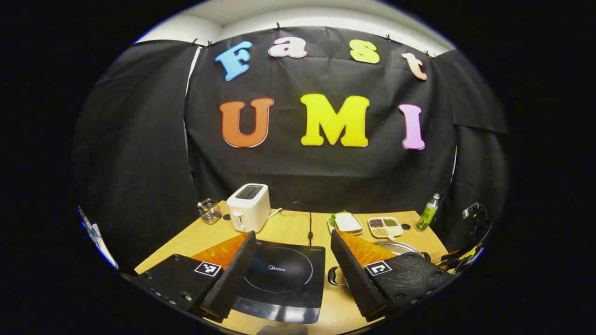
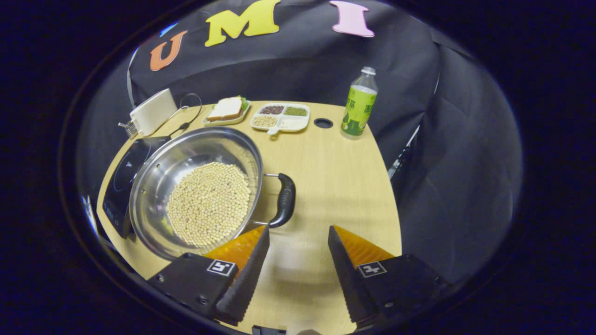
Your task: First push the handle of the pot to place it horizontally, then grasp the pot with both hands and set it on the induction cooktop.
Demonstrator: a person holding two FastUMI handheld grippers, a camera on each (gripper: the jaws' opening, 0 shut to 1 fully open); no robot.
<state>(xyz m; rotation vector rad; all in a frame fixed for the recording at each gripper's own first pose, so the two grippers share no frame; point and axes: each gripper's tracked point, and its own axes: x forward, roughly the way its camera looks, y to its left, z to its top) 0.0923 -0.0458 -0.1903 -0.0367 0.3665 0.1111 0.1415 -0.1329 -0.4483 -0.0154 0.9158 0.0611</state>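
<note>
A steel pot (image 2: 153, 186) holding pale beans (image 2: 209, 202) stands on the wooden table, right beside the black induction cooktop (image 2: 122, 179). Its black side handle (image 2: 285, 200) lies level just ahead of my right gripper (image 2: 298, 231), which is open and apart from it. In the left gripper view my left gripper (image 1: 293, 235) is open above the cooktop (image 1: 279, 277). The pot's rim (image 1: 396, 245) peeks from behind one finger, and another black handle (image 1: 332, 276) shows between the cooktop and that finger.
At the back of the table stand a white toaster (image 1: 249, 207), a wire holder (image 1: 209, 211), a plate with a sandwich (image 2: 226, 109), a divided dish of grains (image 2: 280, 116) and a green bottle (image 2: 358, 104). The table edge (image 2: 393, 204) runs close on the right.
</note>
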